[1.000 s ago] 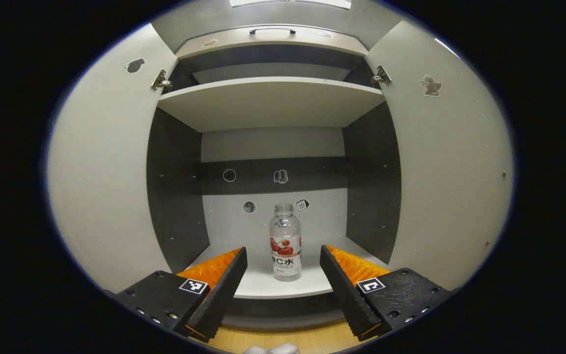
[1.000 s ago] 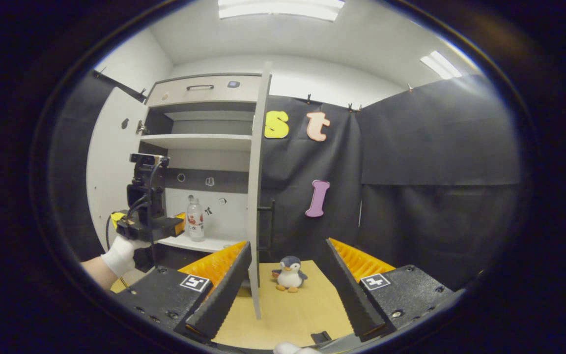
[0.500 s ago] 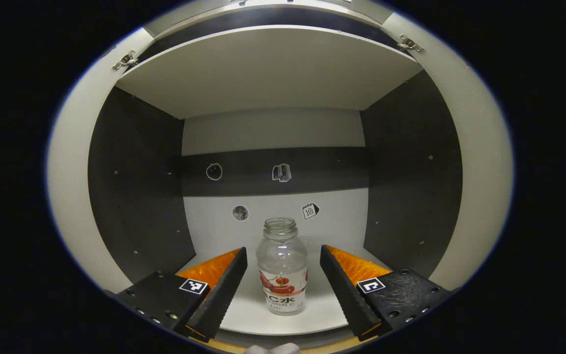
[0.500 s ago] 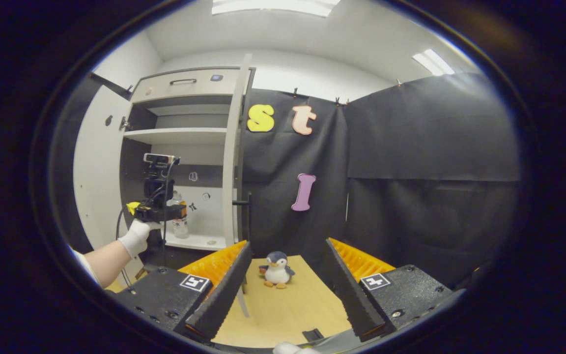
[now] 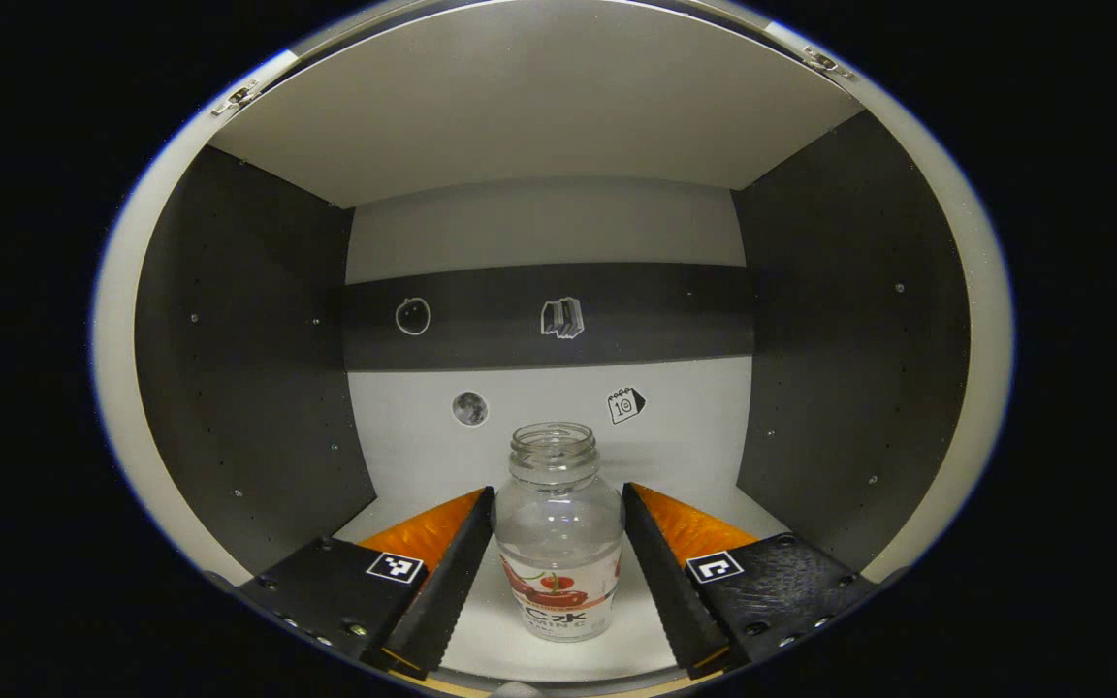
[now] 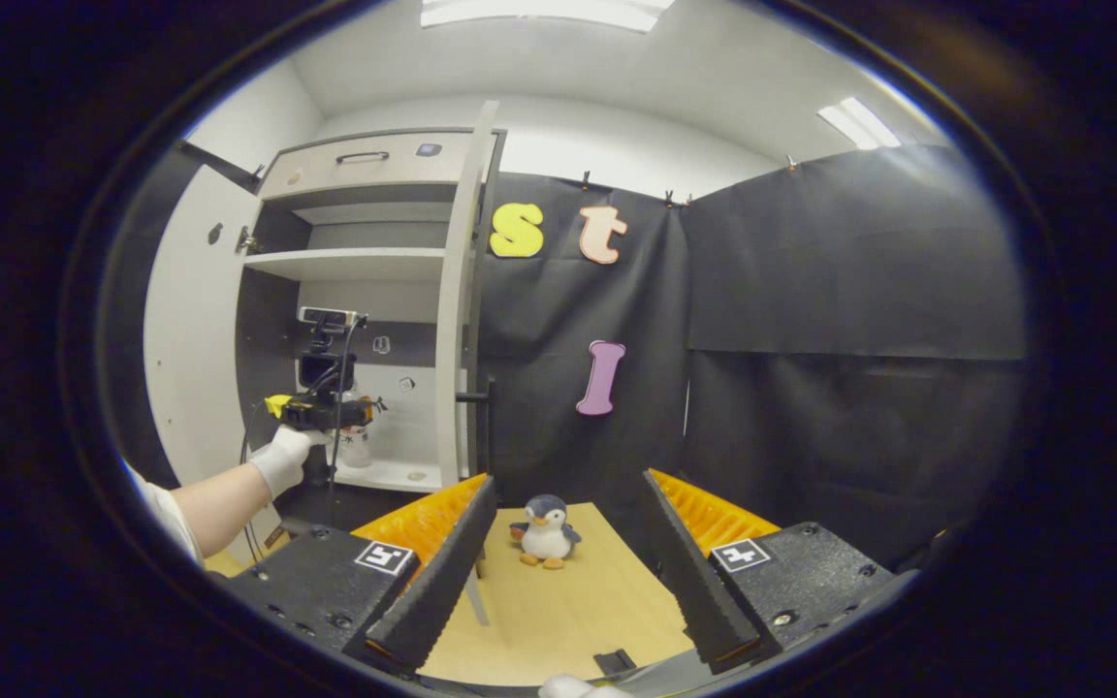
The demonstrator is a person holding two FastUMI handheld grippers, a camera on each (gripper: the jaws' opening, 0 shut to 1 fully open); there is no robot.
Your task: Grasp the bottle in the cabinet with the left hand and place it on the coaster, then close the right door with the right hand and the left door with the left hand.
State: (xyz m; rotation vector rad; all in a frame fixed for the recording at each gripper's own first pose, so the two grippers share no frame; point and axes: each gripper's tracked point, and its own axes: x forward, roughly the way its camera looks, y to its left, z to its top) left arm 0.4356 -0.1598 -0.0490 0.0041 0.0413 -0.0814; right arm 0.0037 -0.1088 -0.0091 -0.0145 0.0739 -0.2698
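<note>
A clear, uncapped bottle [image 5: 558, 553] with a red-and-white label stands upright on the cabinet's lower shelf [image 5: 636, 630]. My left gripper [image 5: 558, 490] is inside the cabinet, with a finger touching each side of the bottle. In the right gripper view, a white-gloved hand [image 6: 279, 460] holds that left gripper [image 6: 321, 412] at the bottle [image 6: 357, 451]. Both doors stand open: the right door [image 6: 457, 291] is seen edge-on and the left door [image 6: 180, 320] is swung wide. My right gripper [image 6: 566, 480] hangs open over the wooden table [image 6: 558, 620], well right of the cabinet.
A plush penguin [image 6: 546, 531] sits on the table beyond my right fingers. A small dark object [image 6: 614, 662] lies at the table's near edge. An upper shelf [image 5: 539, 107] hangs close above the bottle. Dark side walls [image 5: 239, 368] enclose the compartment.
My left gripper has moved deeper into the cabinet until the bottle sits between its fingers, and the fingers have narrowed onto it. The right gripper has barely moved.
</note>
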